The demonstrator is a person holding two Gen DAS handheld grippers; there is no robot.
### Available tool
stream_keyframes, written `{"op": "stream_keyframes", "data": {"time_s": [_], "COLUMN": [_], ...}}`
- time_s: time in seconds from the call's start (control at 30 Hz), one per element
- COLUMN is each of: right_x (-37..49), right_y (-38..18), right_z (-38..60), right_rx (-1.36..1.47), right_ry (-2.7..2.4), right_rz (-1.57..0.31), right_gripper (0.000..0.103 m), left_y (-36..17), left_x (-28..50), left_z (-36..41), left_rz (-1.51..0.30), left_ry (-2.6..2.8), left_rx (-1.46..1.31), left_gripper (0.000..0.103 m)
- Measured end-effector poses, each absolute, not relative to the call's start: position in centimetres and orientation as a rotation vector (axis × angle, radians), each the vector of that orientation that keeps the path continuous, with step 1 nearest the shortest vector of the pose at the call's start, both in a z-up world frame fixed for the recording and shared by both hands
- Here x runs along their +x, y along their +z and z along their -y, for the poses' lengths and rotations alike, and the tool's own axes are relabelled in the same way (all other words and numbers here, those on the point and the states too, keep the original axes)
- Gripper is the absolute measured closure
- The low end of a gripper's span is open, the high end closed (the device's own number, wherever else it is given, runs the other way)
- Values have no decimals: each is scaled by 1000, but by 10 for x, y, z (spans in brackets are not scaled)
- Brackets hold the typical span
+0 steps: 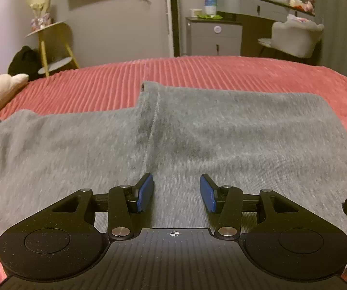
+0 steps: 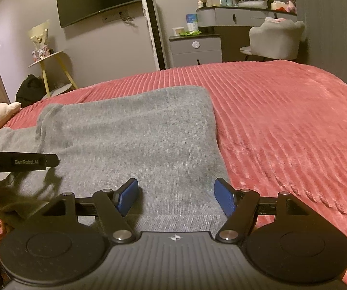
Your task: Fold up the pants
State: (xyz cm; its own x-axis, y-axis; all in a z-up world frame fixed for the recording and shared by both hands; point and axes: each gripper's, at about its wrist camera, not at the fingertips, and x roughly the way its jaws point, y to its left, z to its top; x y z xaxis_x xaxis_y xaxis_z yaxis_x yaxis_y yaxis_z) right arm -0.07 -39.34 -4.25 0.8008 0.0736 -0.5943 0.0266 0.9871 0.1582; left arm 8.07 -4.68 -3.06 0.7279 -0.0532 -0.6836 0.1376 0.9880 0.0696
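Left wrist view: fuzzy grey knit pants lie flat across the ribbed coral bedspread, filling mid-frame; the left gripper has its jaws spread, blue pads apparently just above the fabric, gripping nothing.

Right wrist view: the right gripper also has its jaws spread, at the pants' right edge, with bare bedspread filling the right of the frame.

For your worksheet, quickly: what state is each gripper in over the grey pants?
Left gripper: open, holding nothing.
Right gripper: open, holding nothing.

Grey walls, wall TV, pink bedspread, vanity.
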Motion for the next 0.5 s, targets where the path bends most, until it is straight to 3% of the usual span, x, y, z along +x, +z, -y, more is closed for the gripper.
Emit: {"op": "stream_keyframes", "data": {"time_s": [0.07,0.13,0.43,0.5], "right_x": [-1,-1,-11,-15], "right_y": [-42,-42,-34,-29], "right_z": [395,398,395,385], "right_rx": [166,172,131,80], "right_ry": [12,-24,-57,-18], "right_rz": [-637,-641,-546,-508], "right_gripper": [29,18,18,18], "left_y": [-30,-30,-27,-22], "left_x": [80,80,73,63], "left_z": [46,46,49,55], "left_rz": [-749,-749,-737,-713], "left_ry": [-105,-103,-97,-106], "left_rx": [116,112,131,152], "left_gripper": [52,52,51,39]}}
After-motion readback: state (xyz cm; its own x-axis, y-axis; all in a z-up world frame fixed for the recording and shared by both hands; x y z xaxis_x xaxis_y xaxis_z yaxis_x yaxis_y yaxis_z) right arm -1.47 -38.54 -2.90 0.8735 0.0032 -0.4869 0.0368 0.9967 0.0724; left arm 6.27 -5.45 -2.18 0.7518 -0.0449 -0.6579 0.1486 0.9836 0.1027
